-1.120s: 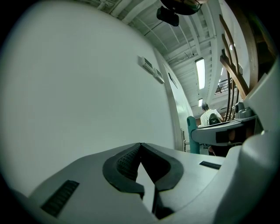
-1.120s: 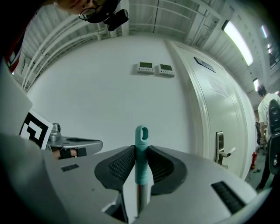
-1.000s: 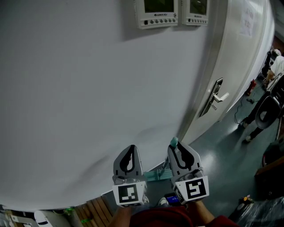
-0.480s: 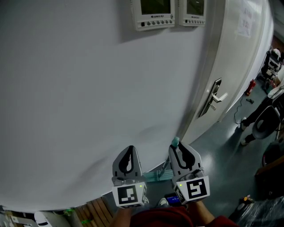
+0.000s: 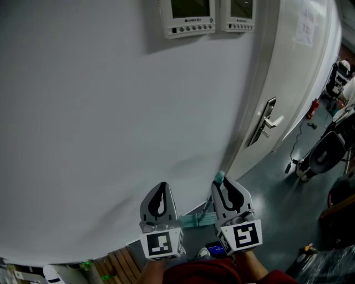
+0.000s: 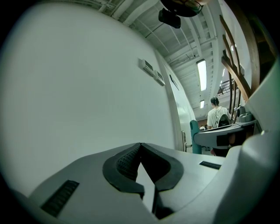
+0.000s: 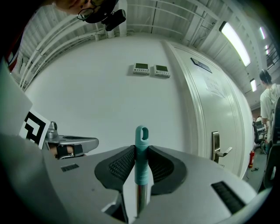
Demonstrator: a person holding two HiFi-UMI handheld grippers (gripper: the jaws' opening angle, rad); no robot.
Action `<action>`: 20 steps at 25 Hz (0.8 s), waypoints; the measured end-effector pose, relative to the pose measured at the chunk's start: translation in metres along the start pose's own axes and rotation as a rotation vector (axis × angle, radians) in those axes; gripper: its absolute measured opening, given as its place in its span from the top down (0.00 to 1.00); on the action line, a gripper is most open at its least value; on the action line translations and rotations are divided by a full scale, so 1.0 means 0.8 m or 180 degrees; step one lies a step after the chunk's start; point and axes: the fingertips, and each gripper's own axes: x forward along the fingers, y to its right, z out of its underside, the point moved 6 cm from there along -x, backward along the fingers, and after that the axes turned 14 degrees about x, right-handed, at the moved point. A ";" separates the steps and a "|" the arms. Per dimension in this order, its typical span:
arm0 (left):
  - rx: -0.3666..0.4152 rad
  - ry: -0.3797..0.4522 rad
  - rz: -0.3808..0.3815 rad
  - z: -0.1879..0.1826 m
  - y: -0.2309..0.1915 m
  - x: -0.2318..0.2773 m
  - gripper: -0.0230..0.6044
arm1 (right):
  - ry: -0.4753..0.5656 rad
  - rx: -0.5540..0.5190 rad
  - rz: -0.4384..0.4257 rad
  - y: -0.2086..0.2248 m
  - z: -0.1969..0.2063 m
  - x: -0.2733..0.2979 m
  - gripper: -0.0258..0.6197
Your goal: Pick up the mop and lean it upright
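Mop [image 7: 141, 164] stands up straight close to the white wall [image 5: 111, 111], with its blue-green top squeezed tight between the jaws of the right gripper [image 7: 141, 149], while the left gripper [image 6: 140, 146] beside it has its jaws pressed together on nothing.

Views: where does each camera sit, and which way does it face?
Head view: on the head, looking steeply down the wall at the left gripper and right gripper.
Left gripper view: on that gripper, facing the wall along its shut, empty jaws.
Right gripper view: on that gripper, facing the wall along jaws shut on the mop handle.
Shared: all show the door and wall panels.
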 end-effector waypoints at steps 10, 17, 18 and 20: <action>-0.0016 0.0036 0.0026 -0.001 0.006 0.006 0.94 | -0.0005 -0.0001 -0.0024 0.008 0.004 0.002 0.80; 0.0063 0.0002 0.0018 0.002 0.004 0.010 0.94 | -0.0066 -0.0003 -0.0004 0.013 0.012 0.005 0.80; 0.0076 -0.0005 0.0021 0.002 0.004 0.010 0.94 | -0.0085 -0.0003 0.0000 0.014 0.014 0.005 0.80; 0.0060 -0.0005 0.0032 0.002 0.006 0.011 0.94 | -0.0118 -0.0002 0.0012 0.016 0.020 0.005 0.80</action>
